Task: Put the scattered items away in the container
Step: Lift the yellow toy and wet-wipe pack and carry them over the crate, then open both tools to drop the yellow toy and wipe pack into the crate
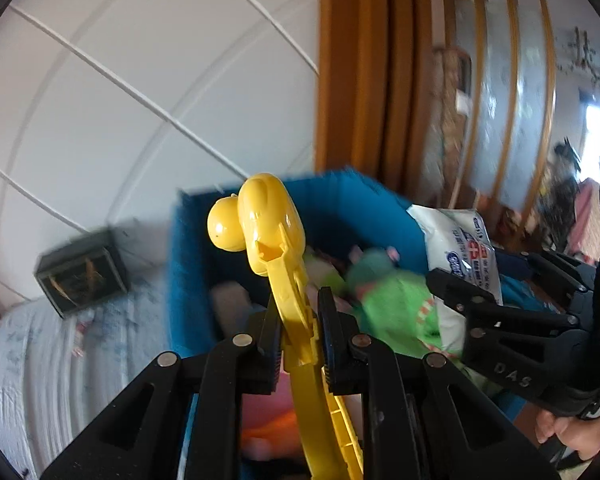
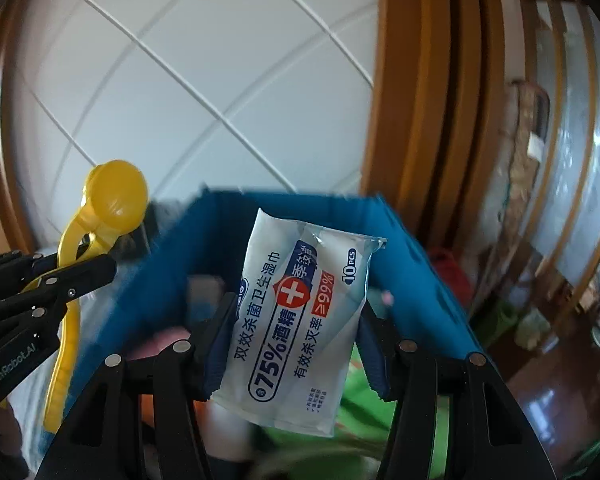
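Yellow plastic toy clamp (image 1: 276, 240) pinched tight at its handle in my left gripper (image 1: 300, 344) | right gripper (image 2: 296, 344) clamped on the white wet-wipe pack (image 2: 300, 320), fingers half-spread around it | both loads hang over the blue container (image 2: 204, 248) | green plush (image 1: 396, 312) already lies inside | motion blur.

one yellow tongs (image 1: 274, 240), one wipes pack (image 2: 296, 320), one blue bin (image 2: 204, 248)

snowball clip (image 1: 268, 232): glossy yellow plastic | wipes pack (image 2: 300, 316): shiny film (crinkled) | bin (image 2: 204, 248): matt blue cloth
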{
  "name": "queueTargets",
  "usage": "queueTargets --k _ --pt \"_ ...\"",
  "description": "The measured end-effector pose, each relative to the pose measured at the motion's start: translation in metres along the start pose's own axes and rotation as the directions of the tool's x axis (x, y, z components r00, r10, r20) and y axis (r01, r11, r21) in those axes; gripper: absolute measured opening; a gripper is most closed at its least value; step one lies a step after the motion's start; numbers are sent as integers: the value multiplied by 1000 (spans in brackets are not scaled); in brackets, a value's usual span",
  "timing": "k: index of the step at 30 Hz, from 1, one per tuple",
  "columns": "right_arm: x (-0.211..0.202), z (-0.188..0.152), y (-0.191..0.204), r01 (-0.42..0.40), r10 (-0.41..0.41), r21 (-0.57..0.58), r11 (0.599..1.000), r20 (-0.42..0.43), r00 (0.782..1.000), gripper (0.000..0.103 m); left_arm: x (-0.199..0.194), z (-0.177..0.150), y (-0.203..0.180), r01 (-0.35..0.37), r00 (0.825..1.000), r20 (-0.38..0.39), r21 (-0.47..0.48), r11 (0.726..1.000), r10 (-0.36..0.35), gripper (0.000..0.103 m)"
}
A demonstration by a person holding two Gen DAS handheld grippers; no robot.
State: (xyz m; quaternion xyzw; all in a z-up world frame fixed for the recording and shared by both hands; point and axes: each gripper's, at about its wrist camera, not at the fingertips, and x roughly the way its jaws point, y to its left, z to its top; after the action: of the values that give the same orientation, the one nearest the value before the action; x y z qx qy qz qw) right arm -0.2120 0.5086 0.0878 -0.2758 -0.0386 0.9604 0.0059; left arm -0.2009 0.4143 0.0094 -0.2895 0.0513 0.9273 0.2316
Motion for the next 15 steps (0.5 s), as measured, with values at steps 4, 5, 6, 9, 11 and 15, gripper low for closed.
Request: queueTargets --k 4,5,6,9,11,15 --pt "22 -31 -37 12 -10 16 1000 -103 995 55 35 -13 -35 35 991 -127 13 999 -33 16" --pt "25 -36 -44 12 -9 18 1000 -127 992 55 41 -16 -44 35 989 -144 17 999 -32 16" --pt "24 -42 -50 15 -12 17 1000 -145 989 55 44 -22 -51 32 987 -161 20 999 -29 16" --pt "33 -55 -73 18 -16 8 1000 -189 982 55 47 -22 -61 21 985 -174 20 1000 -17 16" --pt "35 -61 -82 18 -15 9 1000 -203 979 55 44 -21 -65 2 986 -168 26 1000 3 16" --pt "37 -70 -98 17 -13 22 1000 -207 978 55 42 -26 -69 -24 983 -181 28 999 29 17"
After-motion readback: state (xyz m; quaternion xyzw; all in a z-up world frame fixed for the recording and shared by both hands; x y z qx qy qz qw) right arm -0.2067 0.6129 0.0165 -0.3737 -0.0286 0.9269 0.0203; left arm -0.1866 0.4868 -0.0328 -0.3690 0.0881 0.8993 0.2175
